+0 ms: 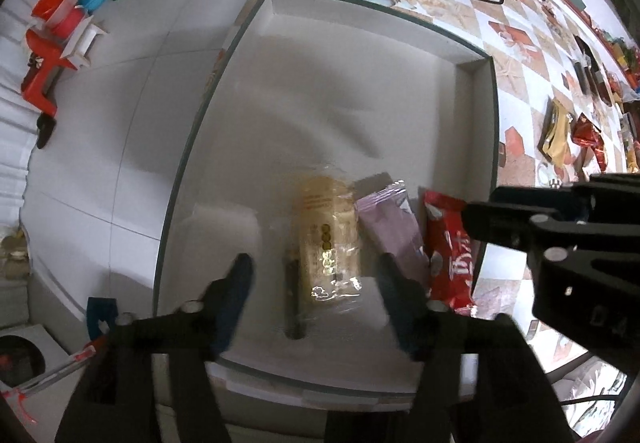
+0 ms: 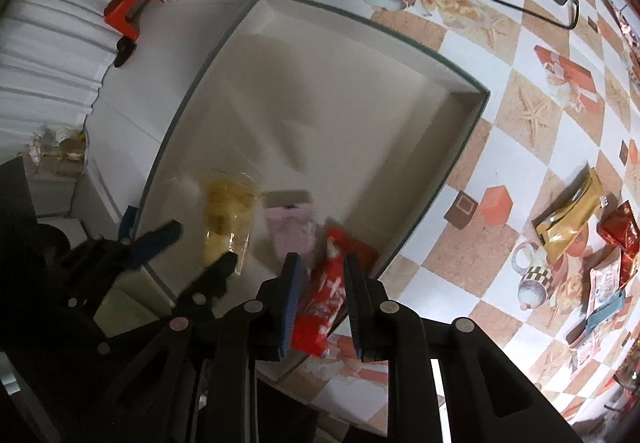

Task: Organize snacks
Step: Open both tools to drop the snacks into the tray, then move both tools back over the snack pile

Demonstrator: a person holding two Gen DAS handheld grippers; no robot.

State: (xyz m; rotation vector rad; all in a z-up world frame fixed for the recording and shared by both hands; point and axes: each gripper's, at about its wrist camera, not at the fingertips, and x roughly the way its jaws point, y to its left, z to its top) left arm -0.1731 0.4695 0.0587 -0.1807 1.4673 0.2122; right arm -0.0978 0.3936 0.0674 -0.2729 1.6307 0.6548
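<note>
Pointing down into the white box [image 1: 472, 55], the left gripper [image 1: 316, 271] had its two fingers spread wide apart. A clear pack of yellow biscuits [image 1: 328, 235] lay on the box floor between them, and the fingers did not touch it. Just beside that pack lay a pink snack pack [image 1: 390, 219], and next to that a red snack pack [image 1: 450, 251], close to the box's near wall.

The right gripper [image 2: 322, 295] was squeezed tight on the red snack pack [image 2: 326, 291], with one finger on each side of it, right over the edge of the box [image 2: 472, 107].

More snacks waited well apart on the checked tablecloth [image 2: 480, 171]: a gold packet [image 2: 568, 219] and another red packet [image 2: 620, 231].
</note>
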